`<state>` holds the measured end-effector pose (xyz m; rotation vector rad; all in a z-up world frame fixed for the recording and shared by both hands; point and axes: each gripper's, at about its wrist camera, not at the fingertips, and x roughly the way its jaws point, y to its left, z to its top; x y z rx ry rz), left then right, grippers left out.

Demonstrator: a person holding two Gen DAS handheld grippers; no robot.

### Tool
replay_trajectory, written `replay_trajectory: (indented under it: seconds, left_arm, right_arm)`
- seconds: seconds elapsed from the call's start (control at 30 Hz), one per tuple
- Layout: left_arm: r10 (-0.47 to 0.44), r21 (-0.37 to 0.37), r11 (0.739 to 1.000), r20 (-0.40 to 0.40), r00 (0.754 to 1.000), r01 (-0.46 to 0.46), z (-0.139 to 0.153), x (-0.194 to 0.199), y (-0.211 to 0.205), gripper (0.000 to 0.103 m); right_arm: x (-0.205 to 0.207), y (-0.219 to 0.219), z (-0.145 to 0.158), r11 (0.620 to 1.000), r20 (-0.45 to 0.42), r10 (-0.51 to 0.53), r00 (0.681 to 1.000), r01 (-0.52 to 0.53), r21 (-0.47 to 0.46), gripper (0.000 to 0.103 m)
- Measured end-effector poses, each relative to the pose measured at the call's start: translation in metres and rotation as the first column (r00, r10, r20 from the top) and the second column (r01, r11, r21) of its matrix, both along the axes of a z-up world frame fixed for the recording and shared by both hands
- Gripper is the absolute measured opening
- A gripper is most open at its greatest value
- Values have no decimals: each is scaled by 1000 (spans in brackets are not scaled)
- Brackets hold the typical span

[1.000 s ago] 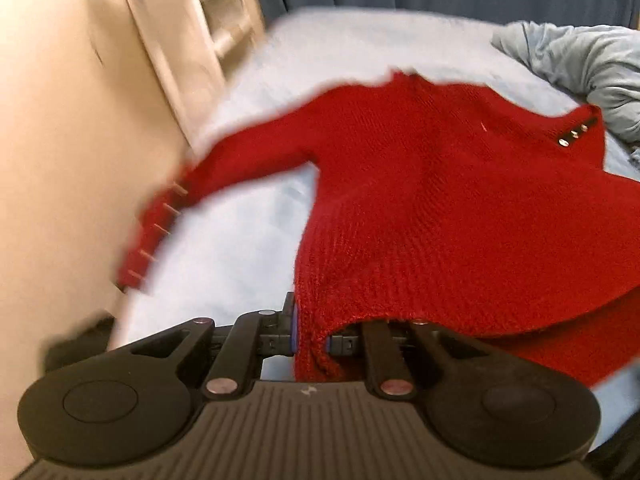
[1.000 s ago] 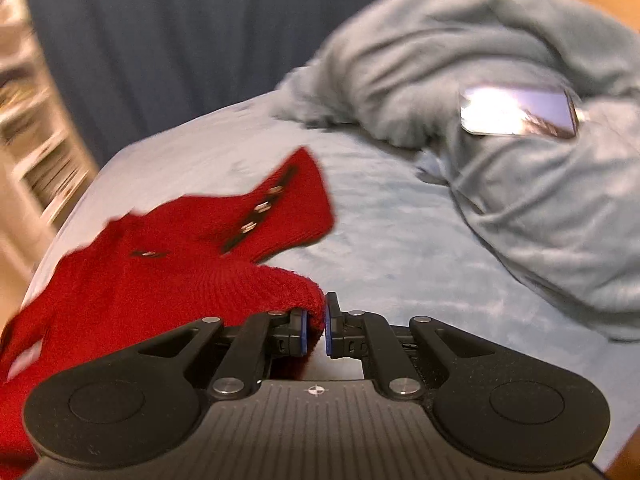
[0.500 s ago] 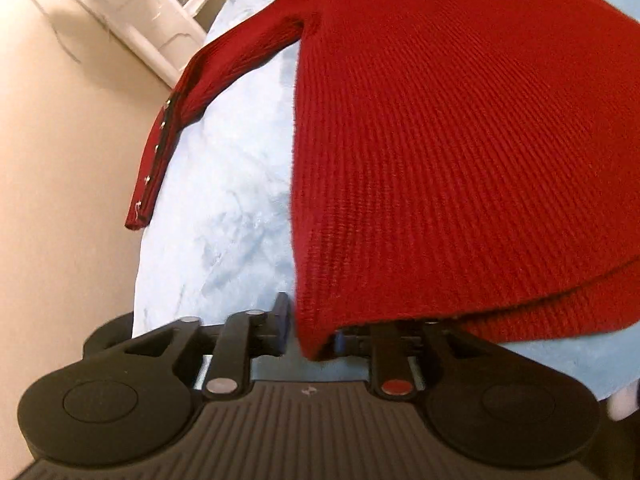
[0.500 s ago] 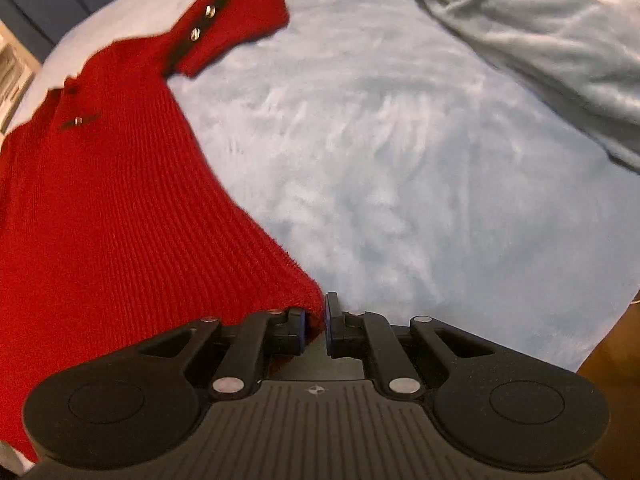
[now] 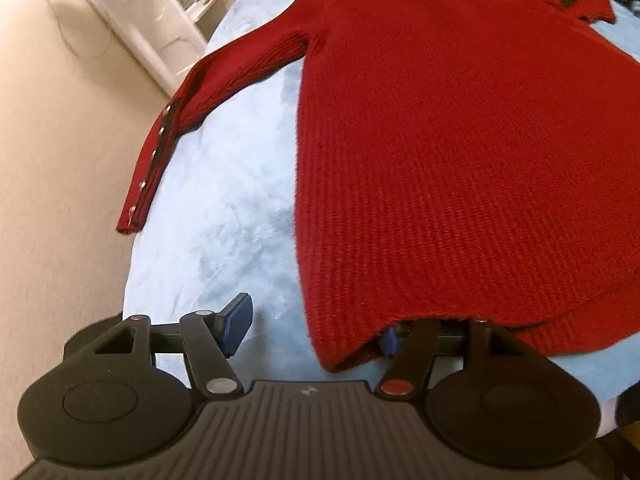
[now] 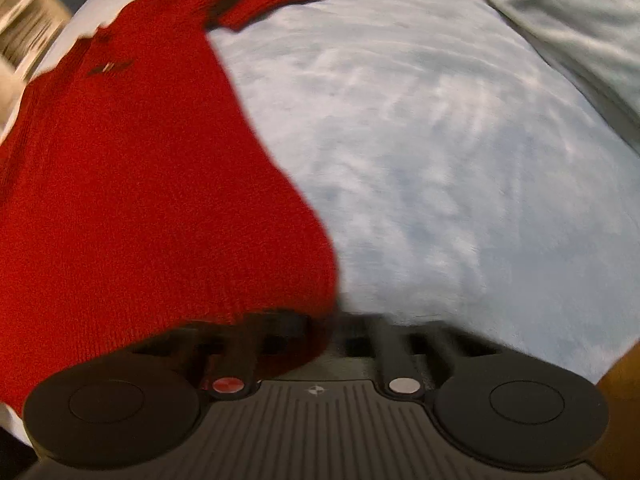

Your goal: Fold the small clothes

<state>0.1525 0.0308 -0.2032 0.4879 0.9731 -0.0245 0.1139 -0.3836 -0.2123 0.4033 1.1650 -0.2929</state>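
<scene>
Spreading wide, left gripper [image 5: 314,330] has released sweater [image 5: 460,140].

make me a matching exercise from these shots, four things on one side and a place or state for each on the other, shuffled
Things:
1. sweater
2. left tongs
3. sleeve
4. grey blanket

Places or states:
A. hangs off the bed's edge
B. bunched at the far right of the bed
C. open
D. spread flat on the bed

Pairs: 1-D, 2-C, 3-A, 4-B
</scene>
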Motion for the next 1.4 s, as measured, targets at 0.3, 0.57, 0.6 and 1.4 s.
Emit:
replay_trajectory:
  seconds: [0.3,0.57,0.6,1.4]
  left_arm:
    - [-26,-65,997,52,998,30,30,-15,4,11]
    - [-67,21,998,-38,997,67,11,-22,10,4]
    - [-74,29,997,-50,996,75,9,-23,7,9]
    - [96,-293,944,-196,976,-152,0,31,17,70]
  right_arm:
    - [-32,7,60,987,101,65,993,-49,-154,5]
    - [-59,9,31,980,-51,65,997,-73,-187,0]
    - [-61,0,23,993,-80,30,996,-39,-110,0]
    - [16,17,-17,994,49,91,995,-94,56,33]
